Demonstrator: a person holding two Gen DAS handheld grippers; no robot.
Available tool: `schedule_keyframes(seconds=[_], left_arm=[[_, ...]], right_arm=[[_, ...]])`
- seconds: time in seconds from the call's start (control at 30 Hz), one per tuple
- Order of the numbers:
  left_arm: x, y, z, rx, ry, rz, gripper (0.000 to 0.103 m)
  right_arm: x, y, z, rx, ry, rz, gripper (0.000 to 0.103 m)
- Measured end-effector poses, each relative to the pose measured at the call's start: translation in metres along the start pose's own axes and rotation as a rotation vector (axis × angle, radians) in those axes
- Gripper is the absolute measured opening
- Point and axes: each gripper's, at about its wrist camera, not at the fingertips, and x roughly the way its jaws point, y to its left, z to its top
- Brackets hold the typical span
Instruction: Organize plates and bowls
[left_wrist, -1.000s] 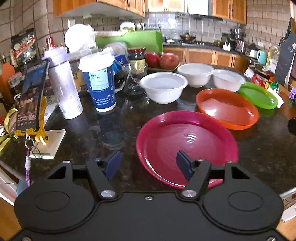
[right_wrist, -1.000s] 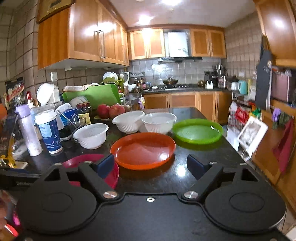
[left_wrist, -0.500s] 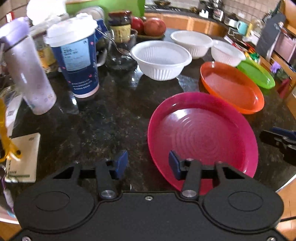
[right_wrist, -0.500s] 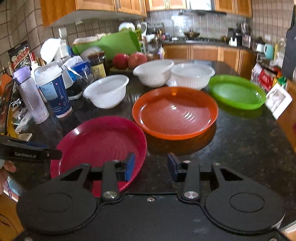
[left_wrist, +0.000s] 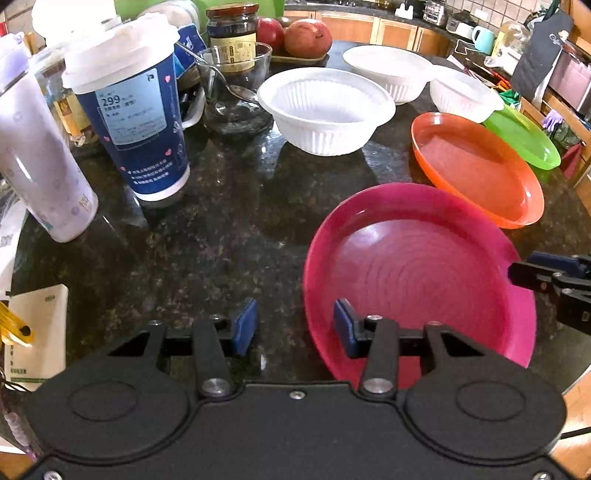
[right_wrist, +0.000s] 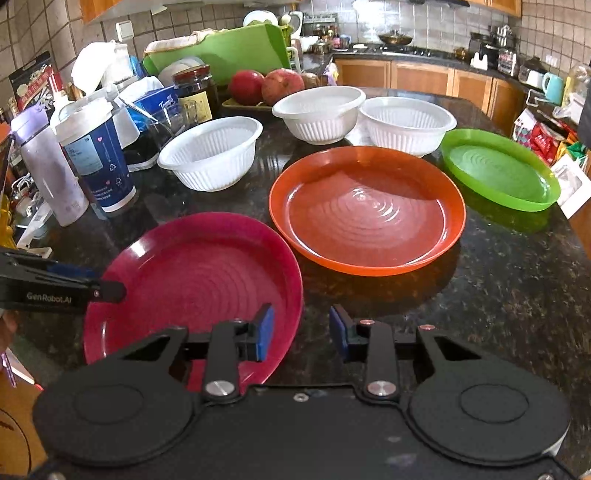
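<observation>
On the dark speckled granite counter a magenta plate lies nearest, flat on the stone, with both grippers set at its opposite edges. The left gripper straddles the plate's left rim: one blue pad stands over bare counter, the other over the plate's inside, and the jaws are closing with the rim between them, not yet pinched as far as the view shows. The right gripper straddles the plate's right rim in the same way, its jaws also closing, a clear gap left between pads and rim. In the left wrist view the right gripper's black fingers reach in over the plate's right edge; in the right wrist view the left gripper comes in from the left over the plate's left edge. Just beyond the magenta plate, to the right, lies an orange plate, close to it but apart, and farther right a green plate. Behind them stand three white ribbed bowls: the left bowl, the middle bowl and the right bowl, the last two almost touching. To the far left stand a blue paper cup with a white lid, a pale lilac bottle, a glass with a spoon and a dark jar; two red apples lie on a tray behind the bowls.
</observation>
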Motion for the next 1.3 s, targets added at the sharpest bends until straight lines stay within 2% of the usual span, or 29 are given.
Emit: schedule_keyframes(seconds=[0.07, 0.17, 0.23, 0.57, 0.97, 1.13, 1.3], left_arm=[[0.001, -0.003, 0.001, -0.016, 0.018, -0.017, 0.052], [-0.001, -0.01, 0.002, -0.025, 0.029, -0.016, 0.043], [-0.001, -0.014, 0.002, -0.033, 0.042, -0.03, 0.043], [-0.013, -0.019, -0.014, -0.079, 0.056, 0.005, 0.041], [-0.031, 0.02, -0.041, -0.195, 0.04, 0.116, 0.041], [-0.029, 0.032, -0.038, -0.22, 0.014, 0.149, 0.041], [-0.025, 0.043, -0.031, -0.223, 0.005, 0.137, 0.041]], right_arm=[[0.003, -0.004, 0.004, -0.001, 0.018, 0.031, 0.022], [0.006, -0.006, 0.008, -0.027, 0.031, 0.047, 0.015], [0.007, -0.006, 0.01, -0.051, 0.043, 0.065, 0.013], [0.004, -0.002, 0.01, -0.157, 0.088, 0.117, 0.013], [0.015, 0.042, 0.015, -0.249, 0.136, 0.259, 0.013], [0.026, 0.056, 0.024, -0.252, 0.138, 0.267, 0.015], [0.031, 0.059, 0.027, -0.246, 0.128, 0.255, 0.017]])
